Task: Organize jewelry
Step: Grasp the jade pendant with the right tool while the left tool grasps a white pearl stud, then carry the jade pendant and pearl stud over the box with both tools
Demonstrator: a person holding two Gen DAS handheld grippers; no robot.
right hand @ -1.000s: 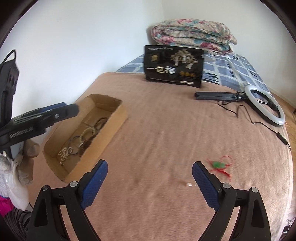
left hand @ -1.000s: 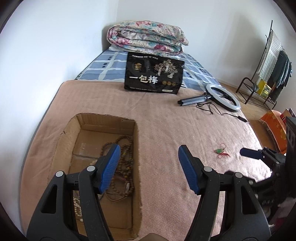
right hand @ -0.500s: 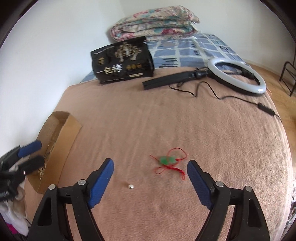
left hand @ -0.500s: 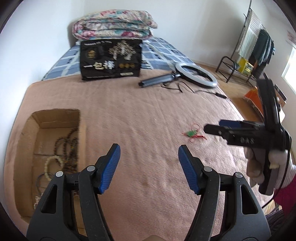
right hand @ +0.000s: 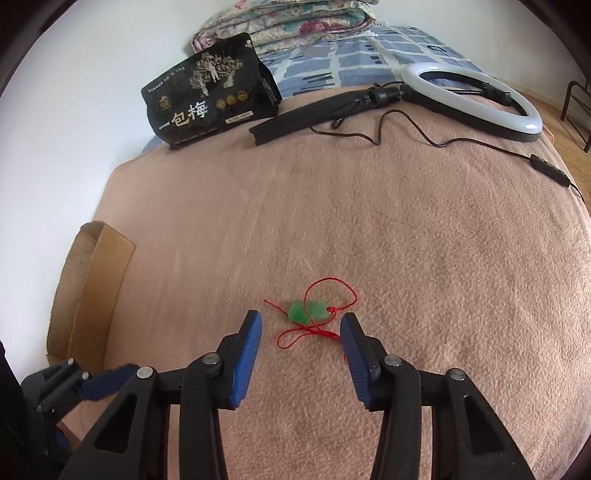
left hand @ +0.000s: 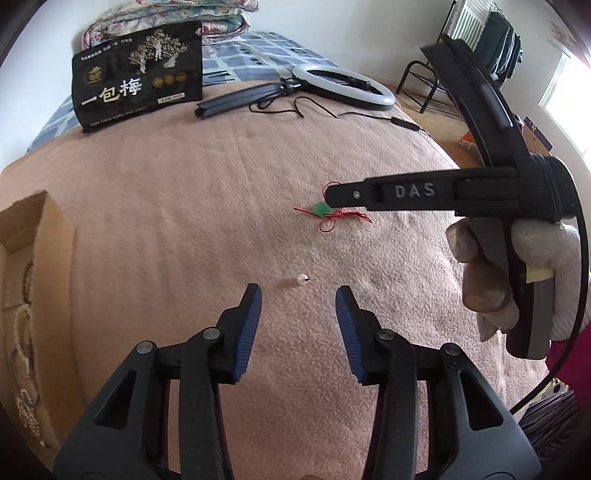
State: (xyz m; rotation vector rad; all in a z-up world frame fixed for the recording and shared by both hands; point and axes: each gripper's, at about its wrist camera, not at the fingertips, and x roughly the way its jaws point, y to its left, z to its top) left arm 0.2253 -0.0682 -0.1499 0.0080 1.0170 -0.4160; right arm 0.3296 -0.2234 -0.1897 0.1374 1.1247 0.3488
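Observation:
A green pendant on a red cord (right hand: 308, 311) lies on the pink blanket (right hand: 406, 258). My right gripper (right hand: 301, 323) hangs just over it, jaws closing, the pendant lying between the tips with neither pad touching it. In the left wrist view the same pendant (left hand: 320, 209) lies partly under the right gripper's finger (left hand: 343, 195). A small white pearl bead (left hand: 302, 279) lies just ahead of my left gripper (left hand: 298, 295), whose jaws are closing on nothing. A cardboard box (left hand: 55, 229) holding bead strings sits at the left.
A black printed pouch (right hand: 210, 99) stands at the back. A ring light (right hand: 476, 99) on a folded stand lies beside it, its cable (right hand: 443, 142) trailing right. A folded quilt (right hand: 295, 22) lies behind. The bed's right edge drops to the floor by a clothes rack (left hand: 476, 55).
Both grippers swung away from the box and sank toward the blanket. The right one came over the pendant, the left one up to the bead. Both pairs of jaws narrowed.

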